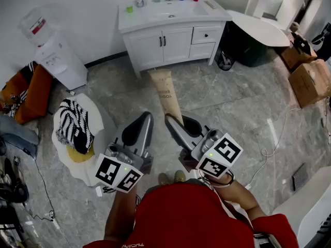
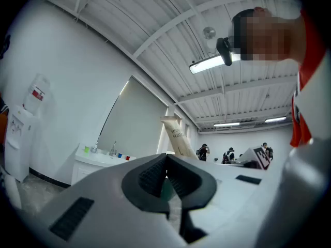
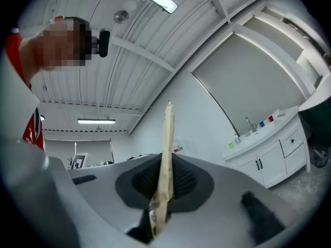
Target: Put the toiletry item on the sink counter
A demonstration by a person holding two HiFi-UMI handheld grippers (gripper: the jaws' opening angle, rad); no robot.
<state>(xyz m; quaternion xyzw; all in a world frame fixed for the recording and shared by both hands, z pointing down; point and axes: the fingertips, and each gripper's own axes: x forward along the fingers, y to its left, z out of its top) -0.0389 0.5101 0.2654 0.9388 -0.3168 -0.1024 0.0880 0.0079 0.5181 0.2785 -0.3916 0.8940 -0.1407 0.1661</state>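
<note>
Now the right gripper (image 1: pixel 175 120) is clamping a tan packet (image 1: pixel 165 89) (left gripper (image 1: pixel 146 117) closed, empty); best carrying it steadily to the top-centre counter (image 1: pixel 135 19).

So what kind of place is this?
Probably a mock bathroom corner in a lab or workshop: a white sink vanity shares the open floor with a water dispenser and cardboard boxes.

Sink counter (image 1: pixel 170 15) in all three views
</note>
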